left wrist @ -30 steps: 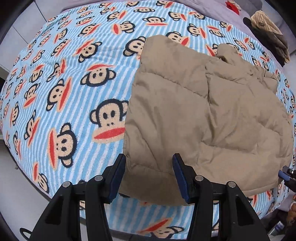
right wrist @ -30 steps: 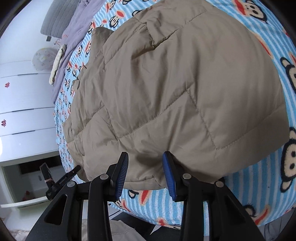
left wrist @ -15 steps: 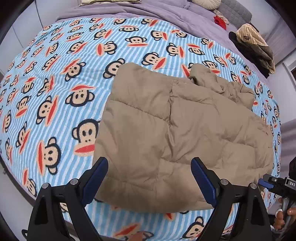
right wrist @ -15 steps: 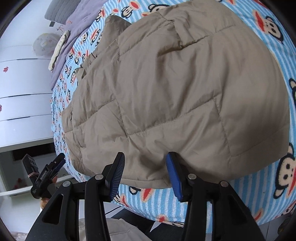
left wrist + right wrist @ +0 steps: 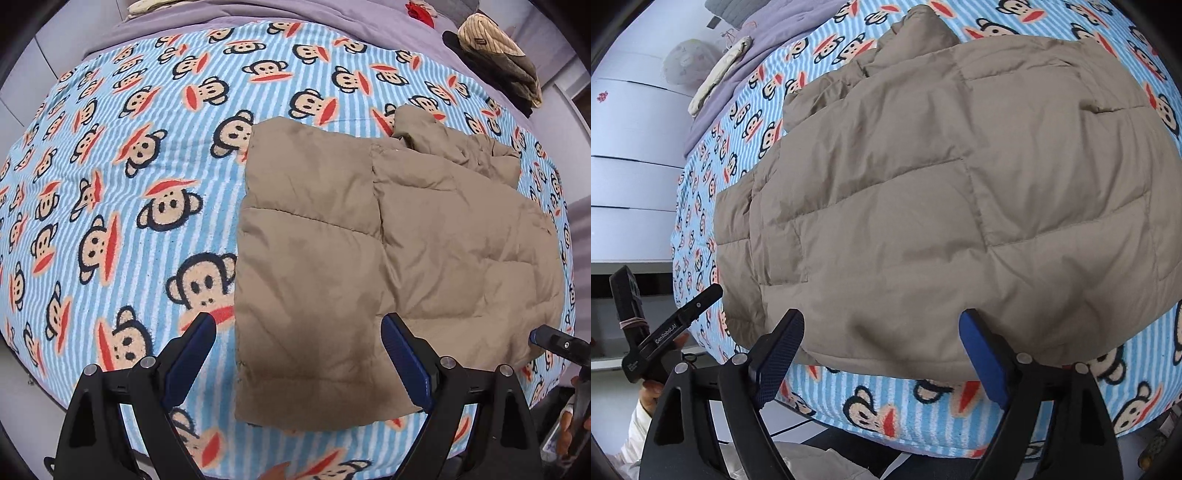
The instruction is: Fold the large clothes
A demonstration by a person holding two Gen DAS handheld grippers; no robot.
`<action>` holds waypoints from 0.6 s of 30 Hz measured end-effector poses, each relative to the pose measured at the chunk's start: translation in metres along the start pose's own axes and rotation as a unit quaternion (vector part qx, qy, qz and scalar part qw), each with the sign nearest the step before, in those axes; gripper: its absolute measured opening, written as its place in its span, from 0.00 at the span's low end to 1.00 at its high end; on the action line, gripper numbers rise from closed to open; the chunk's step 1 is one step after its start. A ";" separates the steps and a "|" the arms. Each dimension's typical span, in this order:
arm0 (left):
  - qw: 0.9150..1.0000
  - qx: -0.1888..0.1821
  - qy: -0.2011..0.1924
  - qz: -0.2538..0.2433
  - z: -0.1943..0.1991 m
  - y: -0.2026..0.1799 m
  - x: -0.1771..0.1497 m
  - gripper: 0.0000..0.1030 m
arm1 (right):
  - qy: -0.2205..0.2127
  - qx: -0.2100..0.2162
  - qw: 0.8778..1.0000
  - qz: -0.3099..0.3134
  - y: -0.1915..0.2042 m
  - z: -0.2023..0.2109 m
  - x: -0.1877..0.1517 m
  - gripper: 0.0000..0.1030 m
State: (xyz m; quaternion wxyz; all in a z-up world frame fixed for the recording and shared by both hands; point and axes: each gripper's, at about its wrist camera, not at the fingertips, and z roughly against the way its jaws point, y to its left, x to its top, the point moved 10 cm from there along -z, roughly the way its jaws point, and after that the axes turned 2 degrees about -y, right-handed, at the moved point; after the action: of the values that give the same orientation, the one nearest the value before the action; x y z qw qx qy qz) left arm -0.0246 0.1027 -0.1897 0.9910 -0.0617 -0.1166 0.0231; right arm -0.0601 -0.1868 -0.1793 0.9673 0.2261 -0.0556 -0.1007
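Both the left gripper and the right gripper have just spread their jaws wide and hold nothing, leaving the folded tan padded jacket lying released on the monkey-print blanket, suggesting this fold is set down.

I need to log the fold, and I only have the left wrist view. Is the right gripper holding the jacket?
Observer: No. The right gripper stands open above the near hem of the tan jacket; its jaws have just been opening and nothing is pinched.
Operator: What lies off the jacket's right side, past my frame?
Observer: White drawer fronts stand beside the bed there.
Operator: Does the monkey blanket run past the near hem?
Observer: Yes, the monkey blanket shows below the hem in the right wrist view.
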 end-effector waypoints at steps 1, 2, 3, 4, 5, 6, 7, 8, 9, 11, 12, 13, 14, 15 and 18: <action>1.000 -0.001 0.002 -0.002 -0.001 0.001 0.000 0.89 | -0.004 -0.003 1.000 0.000 0.003 -0.001 0.000 0.86; 1.000 -0.001 0.004 -0.005 -0.002 0.003 -0.001 0.89 | -0.008 -0.004 1.000 0.001 0.005 -0.001 0.000 0.86; 1.000 -0.002 0.006 -0.008 -0.003 0.004 -0.001 0.89 | -0.011 -0.006 1.000 0.001 0.008 -0.002 0.000 0.87; 1.000 -0.003 0.008 -0.012 -0.003 0.005 -0.002 0.89 | -0.016 -0.008 1.000 0.003 0.010 -0.003 0.000 0.87; 1.000 -0.003 0.009 -0.015 -0.004 0.006 -0.002 0.89 | -0.020 -0.009 1.000 0.003 0.013 -0.003 -0.001 0.87; 1.000 -0.004 0.010 -0.017 -0.005 0.006 -0.002 0.89 | -0.023 -0.008 1.000 0.003 0.014 -0.003 -0.001 0.87; 1.000 -0.005 0.010 -0.020 -0.005 0.007 -0.002 0.89 | -0.026 -0.008 1.000 0.002 0.015 -0.004 -0.002 0.87; 1.000 -0.005 0.011 -0.022 -0.006 0.008 -0.001 0.89 | -0.029 -0.010 1.000 0.000 0.016 -0.004 -0.003 0.87; 1.000 -0.006 0.010 -0.024 -0.006 0.010 0.000 0.89 | -0.032 -0.012 0.999 -0.002 0.016 -0.004 -0.004 0.87; 1.000 -0.010 0.009 -0.026 -0.008 0.013 0.003 0.89 | -0.037 -0.019 0.999 -0.005 0.016 -0.003 -0.006 0.87; 1.000 -0.012 0.007 -0.028 -0.010 0.015 0.005 0.89 | -0.039 -0.023 0.999 -0.007 0.015 -0.003 -0.007 0.87; 1.000 -0.009 0.004 -0.028 -0.011 0.020 0.008 0.89 | -0.040 -0.026 0.999 -0.009 0.016 -0.003 -0.008 0.87; 1.000 -0.004 -0.001 -0.028 -0.014 0.026 0.012 0.89 | -0.041 -0.030 0.999 -0.010 0.014 -0.002 -0.009 0.87; 1.000 -0.002 -0.006 -0.025 -0.016 0.032 0.016 0.89 | -0.041 -0.034 0.999 -0.011 0.013 -0.001 -0.010 0.87; 0.999 -0.037 0.005 -0.012 -0.032 0.045 0.023 0.89 | -0.038 -0.054 0.998 -0.012 0.007 0.001 -0.015 0.87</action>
State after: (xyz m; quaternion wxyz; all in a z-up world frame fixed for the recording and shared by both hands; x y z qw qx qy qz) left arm 0.0037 0.1452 -0.2215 0.9888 -0.0967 -0.1131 0.0064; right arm -0.0733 -0.1778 -0.1759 0.9741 0.1701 -0.0839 -0.1232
